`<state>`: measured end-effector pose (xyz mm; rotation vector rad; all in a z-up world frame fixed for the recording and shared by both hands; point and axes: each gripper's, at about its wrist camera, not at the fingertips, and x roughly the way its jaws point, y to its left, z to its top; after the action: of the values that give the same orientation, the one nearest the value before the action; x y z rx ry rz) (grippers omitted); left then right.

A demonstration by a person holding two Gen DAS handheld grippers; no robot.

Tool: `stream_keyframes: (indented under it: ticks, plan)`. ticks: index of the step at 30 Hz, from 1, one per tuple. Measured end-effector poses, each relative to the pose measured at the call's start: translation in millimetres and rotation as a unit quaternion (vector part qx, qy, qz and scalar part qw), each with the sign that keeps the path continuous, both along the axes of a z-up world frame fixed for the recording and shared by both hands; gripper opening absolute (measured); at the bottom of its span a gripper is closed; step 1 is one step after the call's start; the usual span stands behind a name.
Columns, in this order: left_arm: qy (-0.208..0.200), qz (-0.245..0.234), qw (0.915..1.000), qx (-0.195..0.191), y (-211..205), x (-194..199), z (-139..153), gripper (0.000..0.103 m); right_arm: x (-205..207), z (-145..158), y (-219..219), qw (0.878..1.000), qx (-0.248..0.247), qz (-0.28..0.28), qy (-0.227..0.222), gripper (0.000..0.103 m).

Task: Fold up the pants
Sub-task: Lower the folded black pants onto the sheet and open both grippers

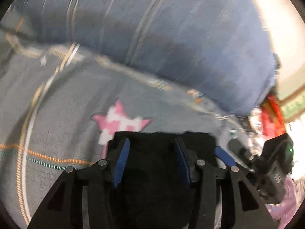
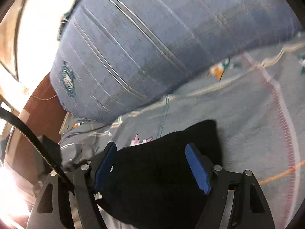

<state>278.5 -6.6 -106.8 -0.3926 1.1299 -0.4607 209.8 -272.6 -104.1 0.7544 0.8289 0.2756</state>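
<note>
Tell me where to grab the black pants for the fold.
Take the black pants at the far straight edge, coming from above and behind. That edge lies flat and free on the grey bedsheet, just ahead of the left tool.

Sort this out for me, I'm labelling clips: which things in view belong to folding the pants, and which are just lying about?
Belongs to the job:
- black pants
- left gripper
- right gripper

Just lying about:
- blue striped pillow
- grey bedsheet with pink star print
- red item at the bed's edge
</note>
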Motion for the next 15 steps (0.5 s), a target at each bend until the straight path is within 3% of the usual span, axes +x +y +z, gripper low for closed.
stream_keyframes:
  ticks: [3,6,11,14,15]
  plan:
    - [-0.006,0.003,1.0000,0.002,5.2,-0.9,-2.2,0.047,13.2,-28.4,-11.4,0.997,0.060,-0.026,0.043,0.080]
    - [-0.025,-0.002,0.9997,-0.006,13.6,-13.0,18.0,0.047,6.4,-15.2,-15.1,0.997,0.062,-0.028,0.027,0.080]
    - [-0.071,-0.030,0.9967,0.029,15.8,-52.6,32.9,0.047,-46.1,9.8,2.4,1.000,-0.003,0.003,-0.018,0.080]
    - [-0.084,-0.044,0.9909,0.096,4.5,-73.7,7.9,0.049,-77.6,6.5,19.3,0.996,-0.087,0.010,-0.021,0.080]
    - [-0.081,-0.043,0.9907,0.100,1.5,-75.5,1.0,0.051,-82.4,3.1,24.4,0.994,-0.110,0.011,-0.019,0.080]
